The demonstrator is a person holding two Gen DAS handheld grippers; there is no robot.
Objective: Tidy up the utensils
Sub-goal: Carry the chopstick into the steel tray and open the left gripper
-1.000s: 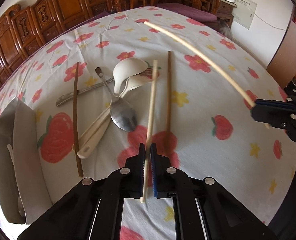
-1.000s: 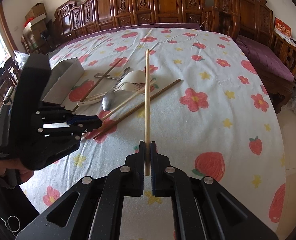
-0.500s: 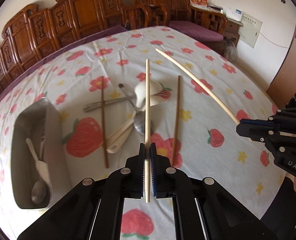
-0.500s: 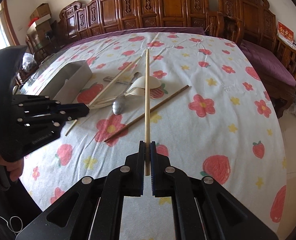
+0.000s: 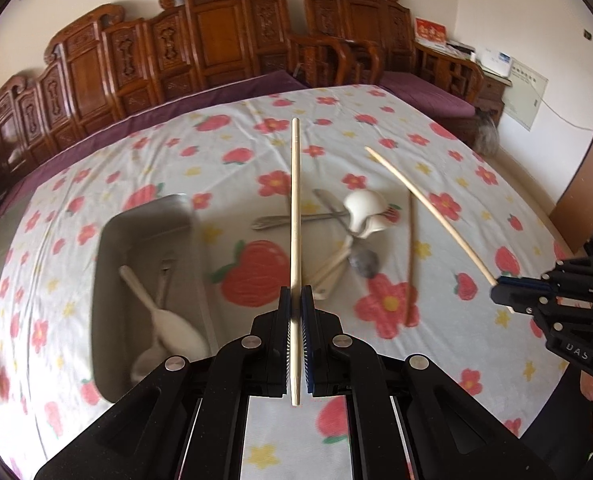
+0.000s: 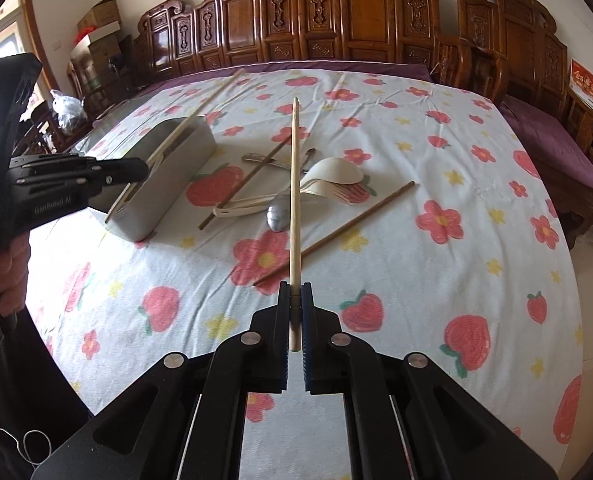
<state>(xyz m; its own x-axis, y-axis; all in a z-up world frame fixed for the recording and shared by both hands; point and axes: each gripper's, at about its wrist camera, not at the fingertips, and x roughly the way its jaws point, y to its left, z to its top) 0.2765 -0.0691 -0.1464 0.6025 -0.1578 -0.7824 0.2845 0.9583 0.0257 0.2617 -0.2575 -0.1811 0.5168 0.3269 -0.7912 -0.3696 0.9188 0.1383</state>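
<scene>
My left gripper (image 5: 295,300) is shut on a pale bamboo chopstick (image 5: 295,200), held in the air and pointing away. In the right wrist view that chopstick (image 6: 192,120) hangs over the grey tray (image 6: 168,196). My right gripper (image 6: 295,300) is shut on a second pale chopstick (image 6: 294,200), also clear of the table. The tray (image 5: 148,210) holds a white spoon (image 5: 168,320) and a metal fork. Loose on the cloth lie a white ladle (image 6: 334,170), a cream plastic fork (image 6: 328,192), a metal spoon (image 6: 277,214) and two dark chopsticks (image 6: 336,232), (image 6: 252,176).
The table wears a white cloth (image 6: 416,280) with red flowers and strawberries. Carved wooden chairs (image 6: 356,12) line its far edge and right side. A person's hand (image 6: 8,276) grips the left tool at the near left. Cardboard boxes (image 6: 100,24) stand at the back left.
My left gripper has lifted its pale chopstick off the cloth and swung left, so the tray now lies nearer the middle of its view. The right gripper has shifted slightly, still holding its chopstick.
</scene>
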